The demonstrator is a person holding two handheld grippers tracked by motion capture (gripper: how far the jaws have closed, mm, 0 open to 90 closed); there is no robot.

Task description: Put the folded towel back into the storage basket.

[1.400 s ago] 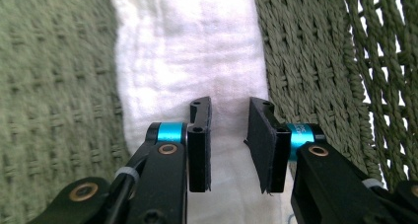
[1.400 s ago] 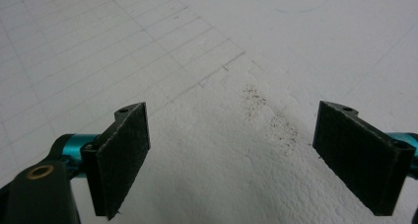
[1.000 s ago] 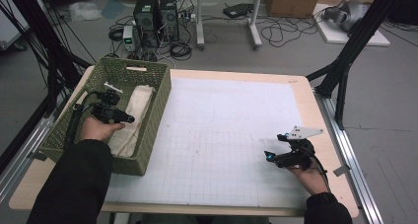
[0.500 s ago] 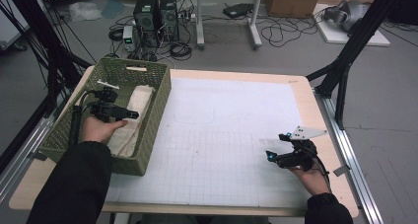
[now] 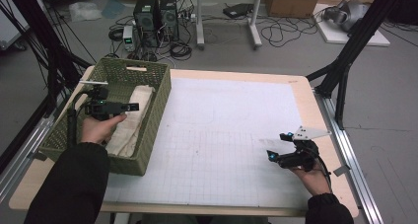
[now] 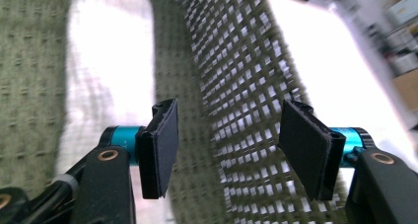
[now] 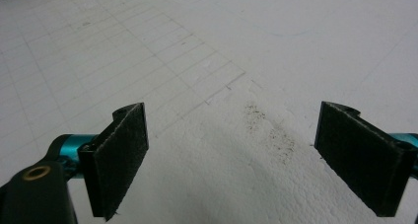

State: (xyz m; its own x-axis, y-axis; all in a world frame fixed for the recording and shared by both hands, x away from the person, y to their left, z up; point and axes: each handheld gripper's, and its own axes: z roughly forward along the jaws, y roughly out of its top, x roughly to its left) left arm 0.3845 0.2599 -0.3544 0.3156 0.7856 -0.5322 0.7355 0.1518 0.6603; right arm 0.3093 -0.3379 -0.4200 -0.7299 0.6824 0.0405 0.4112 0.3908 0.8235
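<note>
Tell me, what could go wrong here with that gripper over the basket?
The left gripper, its jaws just opened and empty, hangs above the white cloth close to the green basket's mesh wall. It might snag that wall or tip the basket. The cloth could also catch on a pad as the gripper withdraws.

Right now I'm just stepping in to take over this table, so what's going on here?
A person holds a gripper in each hand. The left gripper hovers over the green basket, above the white cloth lying inside; its jaws have just been opening, with nothing between them. The right gripper rests low over the white mat at the table's right side, jaws open and empty.
</note>
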